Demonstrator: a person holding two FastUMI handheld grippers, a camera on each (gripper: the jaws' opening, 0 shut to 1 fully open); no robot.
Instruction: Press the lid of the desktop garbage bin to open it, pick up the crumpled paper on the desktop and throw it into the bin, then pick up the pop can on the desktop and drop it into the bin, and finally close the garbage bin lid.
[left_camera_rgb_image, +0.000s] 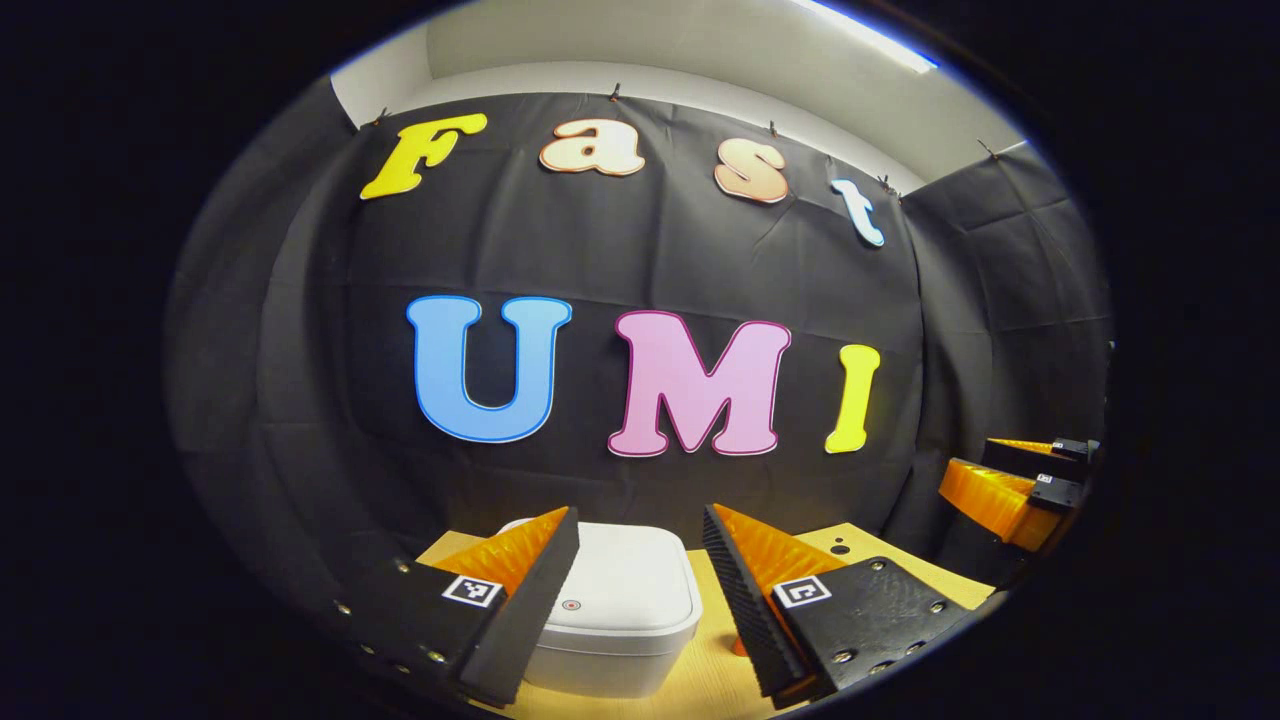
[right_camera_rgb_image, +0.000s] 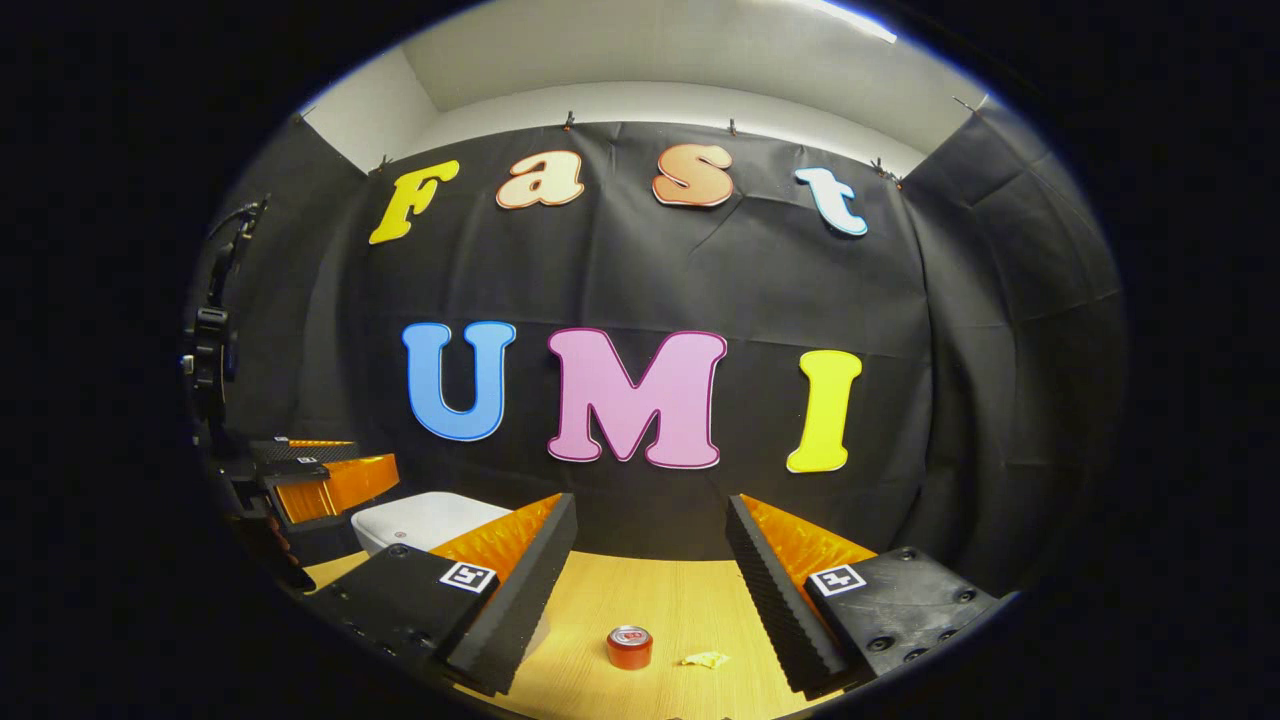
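Note:
The white desktop bin (left_camera_rgb_image: 620, 600) stands on the wooden table with its lid down and a small round button on the lid's near edge. In the left gripper view my left gripper (left_camera_rgb_image: 640, 518) hangs open just above and in front of it, one finger to each side of the lid. In the right gripper view a red pop can (right_camera_rgb_image: 629, 647) stands upright on the table, with a small yellowish crumpled paper (right_camera_rgb_image: 706, 659) just right of it. My right gripper (right_camera_rgb_image: 650, 505) is open above them, holding nothing.
The wooden table (right_camera_rgb_image: 640, 600) runs back to the black cloth wall. The bin (right_camera_rgb_image: 415, 518) sits at the left of the right gripper view, beside the left gripper (right_camera_rgb_image: 315, 478). The right gripper (left_camera_rgb_image: 1010, 490) shows at the far right of the left gripper view.

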